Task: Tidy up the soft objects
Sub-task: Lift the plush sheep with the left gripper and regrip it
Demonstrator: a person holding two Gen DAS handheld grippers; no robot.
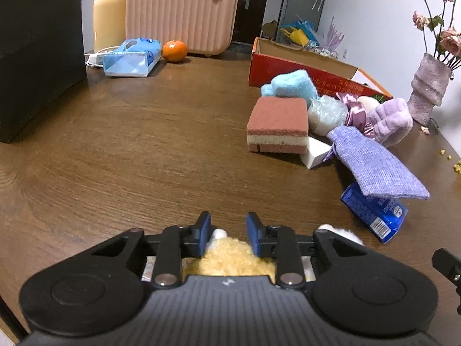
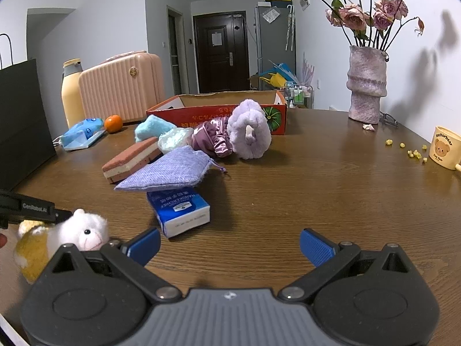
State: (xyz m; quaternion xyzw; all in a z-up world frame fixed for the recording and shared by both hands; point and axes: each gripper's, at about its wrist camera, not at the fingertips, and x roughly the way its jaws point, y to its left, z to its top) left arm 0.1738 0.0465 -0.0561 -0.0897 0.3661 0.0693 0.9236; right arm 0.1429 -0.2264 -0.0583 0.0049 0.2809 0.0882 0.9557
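My left gripper (image 1: 227, 230) is shut on a small plush toy (image 1: 230, 259), its blue pads squeezing the yellow fuzzy body. In the right wrist view the toy's white head (image 2: 85, 229) shows at the lower left. My right gripper (image 2: 230, 245) stands open over bare table with nothing between its fingers. A pile of soft things lies in front of an open red cardboard box (image 2: 219, 112): a pink-and-white sponge (image 1: 278, 124), a blue fluffy piece (image 1: 294, 83), a purple cloth pouch (image 1: 374, 164), a satin scrunchie (image 2: 213, 139) and a purple plush band (image 2: 250, 132).
A blue handkerchief pack (image 2: 180, 212) lies under the pouch's near edge. A pink case (image 1: 181, 11), yellow bottle (image 1: 109, 14), orange (image 1: 174, 50) and tissue pack (image 1: 132, 57) stand at the back left beside a black bag (image 1: 37, 52). A vase (image 2: 366, 86) and cup (image 2: 445, 151) stand on the right.
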